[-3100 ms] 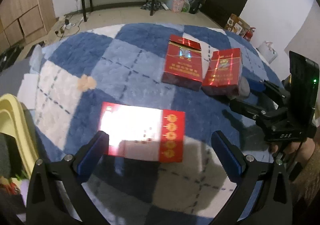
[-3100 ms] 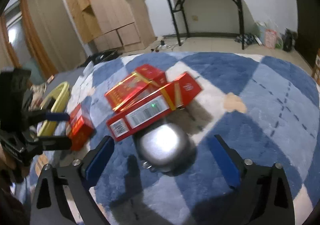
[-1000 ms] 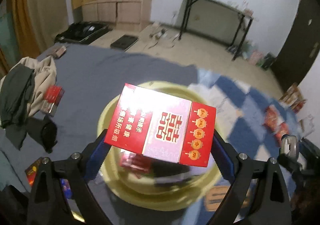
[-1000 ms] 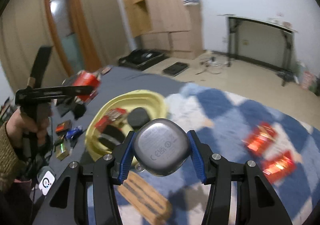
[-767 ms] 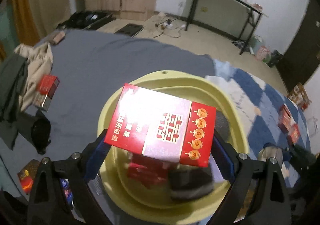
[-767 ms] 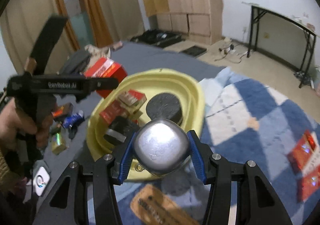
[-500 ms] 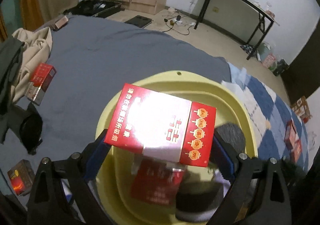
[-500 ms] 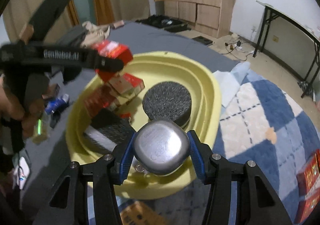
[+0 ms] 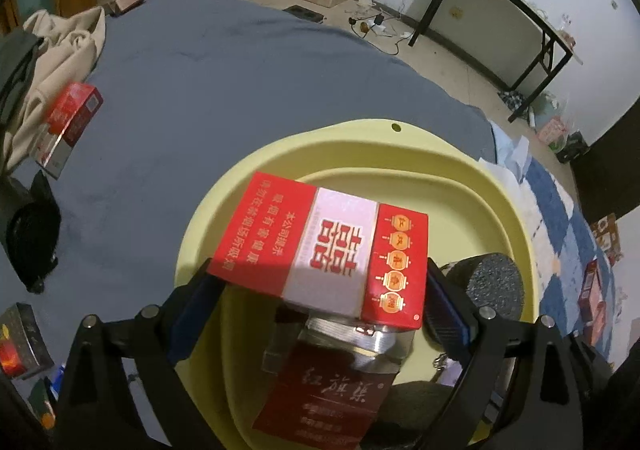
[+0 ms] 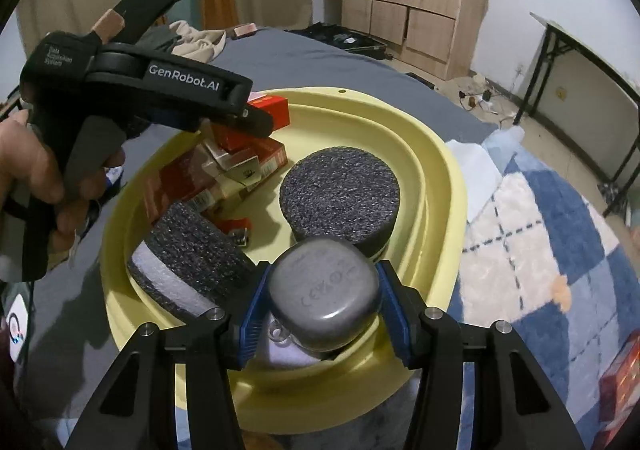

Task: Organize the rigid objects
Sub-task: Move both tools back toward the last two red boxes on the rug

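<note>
Left wrist view: your left gripper (image 9: 320, 286) has its fingers (image 9: 192, 314) pinching the red carton (image 9: 324, 254) by its two short ends, holding it flat above the yellow basin (image 9: 500, 193). Below it lie a dark red pack (image 9: 332, 398) and a black foam disc (image 9: 494, 282), already in the basin. The carton is stiff cardboard and probably light, but its glossy wrap looks slippery, so an end-to-end hold on the flat faces suits it; squeeze too hard and the walls could dent. More red packs (image 9: 70, 117) lie apart on the grey bedding (image 9: 200, 69).

Right wrist view: your right gripper (image 10: 322, 304) has its fingers (image 10: 250, 316) pressed against both sides of the grey rounded case (image 10: 324, 290), which hangs over the basin's near rim (image 10: 304, 394), just beside a foam block (image 10: 196, 262). The case looks hard, smooth and curved, so it may slide out of a loose pinch; gripping across its widest middle is the safest place. Both things seem ready to be let go into the basin.
</note>
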`<state>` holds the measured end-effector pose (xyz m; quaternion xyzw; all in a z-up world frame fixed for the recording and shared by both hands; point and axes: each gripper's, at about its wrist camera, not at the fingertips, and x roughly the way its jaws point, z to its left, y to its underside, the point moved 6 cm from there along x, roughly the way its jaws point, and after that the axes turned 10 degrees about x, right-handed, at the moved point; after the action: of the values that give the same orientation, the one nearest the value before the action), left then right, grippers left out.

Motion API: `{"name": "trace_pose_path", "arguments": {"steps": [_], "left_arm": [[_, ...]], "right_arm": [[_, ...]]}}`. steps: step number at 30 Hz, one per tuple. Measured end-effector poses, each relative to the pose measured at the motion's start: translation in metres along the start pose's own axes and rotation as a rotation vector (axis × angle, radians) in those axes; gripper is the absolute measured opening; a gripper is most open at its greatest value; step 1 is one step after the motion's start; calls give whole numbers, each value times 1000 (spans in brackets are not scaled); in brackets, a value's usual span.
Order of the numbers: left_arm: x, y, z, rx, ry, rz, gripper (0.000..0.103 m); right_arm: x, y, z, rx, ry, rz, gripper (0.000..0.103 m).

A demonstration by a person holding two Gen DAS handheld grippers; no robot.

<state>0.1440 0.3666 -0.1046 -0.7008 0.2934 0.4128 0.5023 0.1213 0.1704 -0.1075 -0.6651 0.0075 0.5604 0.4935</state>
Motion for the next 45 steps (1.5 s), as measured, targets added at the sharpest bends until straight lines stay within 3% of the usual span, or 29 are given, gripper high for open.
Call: {"name": "trace_pose_path", "arguments": {"steps": [3,4,6,10,13,20,24,28,33,40,43,45], "left_arm": [[-4,-3,-6,-9,41,-17,97],[-7,-4,-8,0,37,-25,103],[-16,-5,-15,55,-5,-33,103],[-41,-3,-25,139,-29,-37,103],[-66,3,-43,200,-32,-69,103],[-122,10,-110,205,57,-164,103],[-147,25,-183,229,191,-235,103],[-140,59,-239,361,158,-215,103],[-128,92,-264,399,188,-153,103],[-121,97,-271,385,223,-137,103],[-107,93,-278,384,267,-104,103],[-96,84,-294,439,291,-87,103]], "right_arm": [[-5,0,0,0,-2,-13,53],[-10,0,1,-5,-4,-23,55],[-21,1,3,-29,10,-47,73],[-43,1,1,-13,-4,-101,90],[-69,3,-15,71,-2,-151,102],[-151,36,-86,297,60,-199,103],[-219,71,-122,373,115,-240,103],[-278,108,-155,415,180,-259,103],[-324,153,-184,435,282,-241,103],[-326,185,-202,492,263,-261,103],[-302,187,-218,484,260,-242,103],[-278,181,-231,471,271,-218,103]]}}
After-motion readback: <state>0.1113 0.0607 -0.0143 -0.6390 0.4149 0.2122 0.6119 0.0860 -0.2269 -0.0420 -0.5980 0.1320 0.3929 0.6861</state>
